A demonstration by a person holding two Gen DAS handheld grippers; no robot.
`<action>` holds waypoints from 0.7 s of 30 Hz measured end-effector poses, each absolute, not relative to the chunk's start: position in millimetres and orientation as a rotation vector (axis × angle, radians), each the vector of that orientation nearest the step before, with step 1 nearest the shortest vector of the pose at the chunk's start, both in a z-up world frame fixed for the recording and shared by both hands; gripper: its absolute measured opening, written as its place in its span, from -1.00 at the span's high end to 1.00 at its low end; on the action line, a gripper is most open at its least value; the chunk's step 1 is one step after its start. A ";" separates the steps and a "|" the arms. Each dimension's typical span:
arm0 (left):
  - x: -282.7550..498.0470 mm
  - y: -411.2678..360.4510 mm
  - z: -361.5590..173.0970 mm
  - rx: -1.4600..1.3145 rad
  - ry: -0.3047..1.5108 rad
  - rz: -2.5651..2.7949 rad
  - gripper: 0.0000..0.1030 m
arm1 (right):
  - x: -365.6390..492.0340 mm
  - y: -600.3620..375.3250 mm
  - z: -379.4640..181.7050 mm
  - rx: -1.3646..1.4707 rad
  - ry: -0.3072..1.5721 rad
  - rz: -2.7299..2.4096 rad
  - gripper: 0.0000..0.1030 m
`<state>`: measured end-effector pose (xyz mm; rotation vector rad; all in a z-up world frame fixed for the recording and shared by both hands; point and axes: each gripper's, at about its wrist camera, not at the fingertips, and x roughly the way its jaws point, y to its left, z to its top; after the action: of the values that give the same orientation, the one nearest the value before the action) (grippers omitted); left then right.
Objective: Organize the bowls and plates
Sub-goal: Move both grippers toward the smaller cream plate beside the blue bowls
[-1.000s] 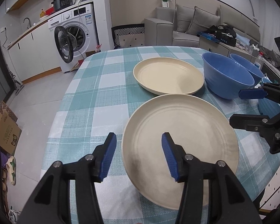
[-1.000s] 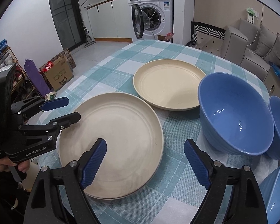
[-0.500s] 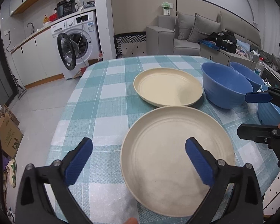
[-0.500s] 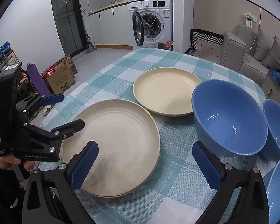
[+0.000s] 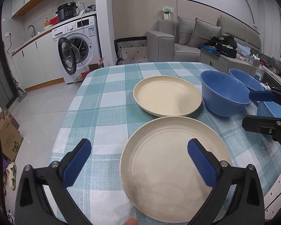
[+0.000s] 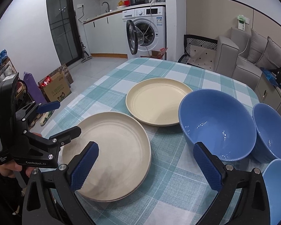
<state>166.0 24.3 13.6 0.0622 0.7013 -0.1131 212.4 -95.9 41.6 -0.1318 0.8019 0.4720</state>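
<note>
Two cream plates lie on the checked tablecloth: a near plate [image 5: 175,166] [image 6: 110,155] and a far plate [image 5: 167,98] [image 6: 157,101]. Three blue bowls stand to the right: a large bowl [image 5: 223,93] [image 6: 215,123], a second bowl [image 5: 247,79] [image 6: 269,133] behind it and a third bowl [image 5: 271,109] [image 6: 277,187] nearest. My left gripper [image 5: 138,161] is open and empty, above the near plate's left edge. My right gripper [image 6: 146,166] is open and empty, above the cloth between the near plate and the large bowl.
The table's left edge [image 5: 65,116] drops to a tiled floor with a cardboard box [image 5: 7,133]. A washing machine with an open door [image 5: 75,50] stands beyond the table. A grey sofa [image 5: 189,39] is at the back right.
My left gripper opened wide from around the near plate's left rim, and both grippers have drawn back and risen from the table. The plates and bowls have not moved.
</note>
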 end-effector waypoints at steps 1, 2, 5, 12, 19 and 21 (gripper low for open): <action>166.3 24.5 15.2 0.061 0.697 -0.112 -1.00 | 212.4 -96.9 43.7 -0.132 0.798 0.470 -0.99; 166.6 24.8 16.6 0.060 0.695 -0.110 -1.00 | 213.0 -97.9 45.4 -0.134 0.795 0.467 -0.99; 169.0 25.6 20.6 0.053 0.691 -0.106 -1.00 | 213.8 -101.5 51.4 -0.138 0.788 0.467 -0.99; 176.7 24.6 26.4 0.039 0.688 -0.105 -1.00 | 221.0 -113.4 67.0 -0.139 0.780 0.451 -0.99; 187.1 21.3 31.1 0.047 0.688 -0.112 -1.00 | 231.5 -119.5 79.2 -0.127 0.786 0.466 -0.99; 190.3 21.4 32.5 0.045 0.689 -0.112 -1.00 | 237.5 -119.5 80.2 -0.123 0.795 0.464 -0.99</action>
<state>190.3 21.4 32.5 0.0447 0.6886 -0.1119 237.5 -119.5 80.2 -0.1232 0.7947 0.4636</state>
